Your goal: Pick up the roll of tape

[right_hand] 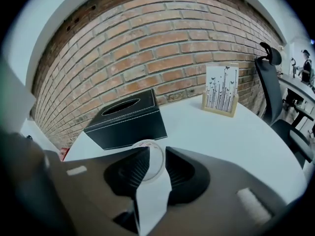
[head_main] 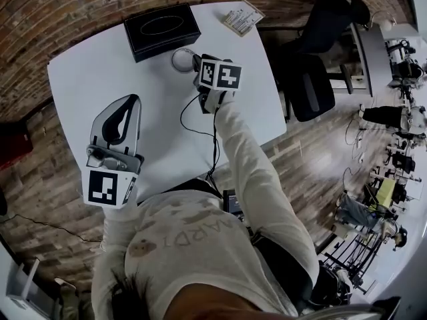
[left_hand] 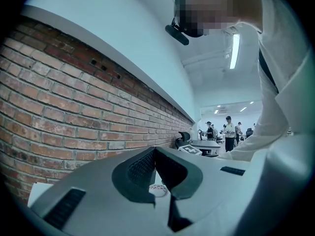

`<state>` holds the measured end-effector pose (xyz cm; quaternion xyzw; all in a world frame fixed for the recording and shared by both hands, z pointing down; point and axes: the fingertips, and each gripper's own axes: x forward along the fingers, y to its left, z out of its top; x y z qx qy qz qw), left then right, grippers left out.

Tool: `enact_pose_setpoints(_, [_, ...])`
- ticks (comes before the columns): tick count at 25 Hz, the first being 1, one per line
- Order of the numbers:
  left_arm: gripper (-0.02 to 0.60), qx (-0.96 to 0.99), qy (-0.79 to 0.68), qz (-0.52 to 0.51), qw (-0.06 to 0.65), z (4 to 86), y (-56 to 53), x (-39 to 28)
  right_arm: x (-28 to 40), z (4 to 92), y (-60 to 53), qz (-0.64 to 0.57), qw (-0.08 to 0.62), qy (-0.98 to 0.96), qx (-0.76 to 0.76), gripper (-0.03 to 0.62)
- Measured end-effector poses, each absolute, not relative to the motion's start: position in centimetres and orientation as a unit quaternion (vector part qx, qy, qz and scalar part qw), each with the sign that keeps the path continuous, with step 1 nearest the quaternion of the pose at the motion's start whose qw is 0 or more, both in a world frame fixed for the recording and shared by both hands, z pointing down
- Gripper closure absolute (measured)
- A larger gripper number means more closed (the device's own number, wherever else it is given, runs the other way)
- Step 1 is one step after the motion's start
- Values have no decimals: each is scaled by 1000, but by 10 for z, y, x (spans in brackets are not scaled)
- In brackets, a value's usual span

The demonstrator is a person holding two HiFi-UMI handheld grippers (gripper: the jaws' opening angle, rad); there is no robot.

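Right gripper [head_main: 195, 63] [right_hand: 156, 151] is at the far middle of the white table [head_main: 93, 79] [right_hand: 236, 136], tilted down toward the roll of clear tape [head_main: 175, 57] [right_hand: 155, 162]. In the right gripper view I see its jaws standing wide with the roll lying flat on the table right at the tips, showing through the gap. The pads are not pressing on it, so nothing is held. The roll sits just in front of the black rectangular tissue box [head_main: 162, 29] [right_hand: 125, 122], near it but not touching as far as I can tell. Left gripper [head_main: 133, 102] [left_hand: 155, 151] is well apart from the roll, over the near left part of the table and pointing about level. In the left gripper view its jaw tips meet, so it is closed and empty. A small cardboard stand with printed cards [head_main: 242, 19] [right_hand: 221, 96] is upright at the far right corner of the table. Red brick wall [left_hand: 59, 107] [right_hand: 147, 48] runs behind the table. A black office chair [head_main: 307, 79] [right_hand: 270, 82] stands beside the table's right edge. A thin black cable [head_main: 215, 139] trails from the right gripper back across the table toward the person in the pale long sleeve [head_main: 253, 172]. In the left gripper view, a few people [left_hand: 229, 132] stand far back in the room, too small for detail.
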<state>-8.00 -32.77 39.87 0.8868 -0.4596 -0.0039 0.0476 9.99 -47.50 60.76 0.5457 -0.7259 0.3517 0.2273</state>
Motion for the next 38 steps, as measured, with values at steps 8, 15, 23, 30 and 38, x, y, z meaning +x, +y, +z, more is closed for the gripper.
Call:
enact_pose_setpoints(8, [575,882,-468,-5,56,410,-340,-91,96,643,-491,354,275,-707,547,474])
enact_pose_setpoints(15, [575,878,-474,-1,61,417,-345,-100,94,660,-495,343,310,-690,557,490])
enact_pose_setpoints(23, [575,876,-478,2,62,415,-343,-100,94,655,-492,310,337,-691,559,535])
enact_pose_setpoints(30, [575,876,-479,4,59,413,-340,-100,98,641,-480,296,306,-701,573,536])
enact_pose_setpoints(38, [575,880,-471,1,54,404,-327,-86,107,610,-451,293,251,-720,577,536])
